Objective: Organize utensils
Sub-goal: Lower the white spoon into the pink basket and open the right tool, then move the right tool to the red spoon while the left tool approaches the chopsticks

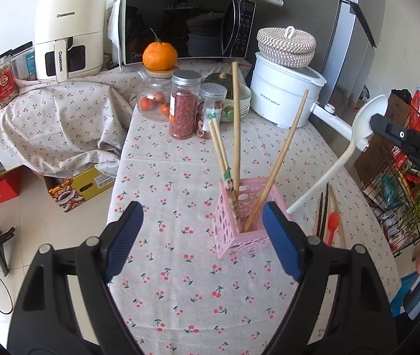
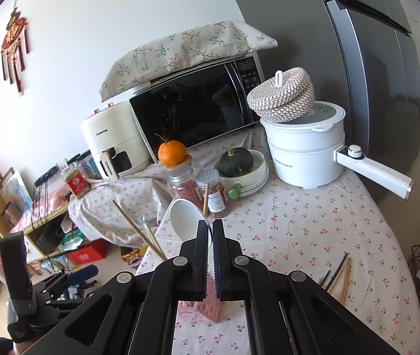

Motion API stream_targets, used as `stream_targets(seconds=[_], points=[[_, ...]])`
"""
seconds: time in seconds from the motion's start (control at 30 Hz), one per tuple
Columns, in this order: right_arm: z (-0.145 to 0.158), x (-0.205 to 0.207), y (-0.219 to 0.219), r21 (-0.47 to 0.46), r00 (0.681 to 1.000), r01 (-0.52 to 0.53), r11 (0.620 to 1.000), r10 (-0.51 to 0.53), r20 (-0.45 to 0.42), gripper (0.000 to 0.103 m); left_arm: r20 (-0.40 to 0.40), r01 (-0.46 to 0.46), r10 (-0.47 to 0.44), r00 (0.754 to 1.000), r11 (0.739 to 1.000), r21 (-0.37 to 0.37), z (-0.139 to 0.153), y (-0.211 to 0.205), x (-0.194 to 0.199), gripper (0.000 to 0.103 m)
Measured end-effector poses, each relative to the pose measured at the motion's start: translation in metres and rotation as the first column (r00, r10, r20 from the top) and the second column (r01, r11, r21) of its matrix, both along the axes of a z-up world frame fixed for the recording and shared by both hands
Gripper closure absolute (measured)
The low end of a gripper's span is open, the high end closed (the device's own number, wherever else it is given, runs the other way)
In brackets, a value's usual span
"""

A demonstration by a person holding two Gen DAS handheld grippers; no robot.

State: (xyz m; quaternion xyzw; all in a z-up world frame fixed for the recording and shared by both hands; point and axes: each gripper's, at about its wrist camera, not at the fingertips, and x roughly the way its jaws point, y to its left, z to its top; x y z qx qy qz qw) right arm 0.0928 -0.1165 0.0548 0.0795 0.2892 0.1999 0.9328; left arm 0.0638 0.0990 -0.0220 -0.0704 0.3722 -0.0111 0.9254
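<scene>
Left tongs (image 1: 202, 239) released, jaws spread wide, hovering low over the cherry-print bench (image 1: 180, 295) with nothing between the pads

Just ahead, touching neither pad: pink lattice holder (image 1: 241, 222), upright on the bench, already carrying wooden chopsticks (image 1: 236, 124) that lean out at different angles

Further right, flat on the cloth near the bench edge: loose dark and wooden chopsticks (image 1: 325, 216) and a small red spoon (image 1: 332, 226), not yet sorted

Far right, raised clear of the bench: white ladle (image 1: 349, 153), long handle slanting down toward the holder, bowl end pinched in the right tongs (image 2: 211, 227), jaws clenched on it in the right wrist view

Likely next: handle end guided down into the holder

Risks, judged only:
- grip on the curved bowl, smooth and probably slippery, so ladle may swivel or drop
- handle tip catching a leaning chopstick and levering it out
- light holder tipped by a sideways push, since unsteadied by the left tongs
- top-heavy ladle toppling the holder once let go
</scene>
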Motion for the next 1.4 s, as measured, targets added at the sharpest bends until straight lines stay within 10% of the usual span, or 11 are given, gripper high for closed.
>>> stream_targets(seconds=[0.5,0.73,1.4], points=[[-0.032,0.016,0.034,-0.082,0.998,-0.031,0.996,0.026,-0.058,0.096,-0.049,0.001,0.000,0.999,1.000,0.012,-0.011,0.015,-0.006,0.020],[-0.028,0.015,0.014,-0.016,0.998,-0.016,1.000,0.015,-0.068,0.048,-0.053,0.020,-0.020,0.998,1.000,-0.004,-0.011,0.010,-0.007,0.020],[-0.047,0.011,-0.062,-0.160,0.985,0.067,0.985,-0.091,-0.149,0.028,-0.107,0.143,-0.143,0.984,0.990,-0.013,-0.015,-0.047,-0.006,0.020]])
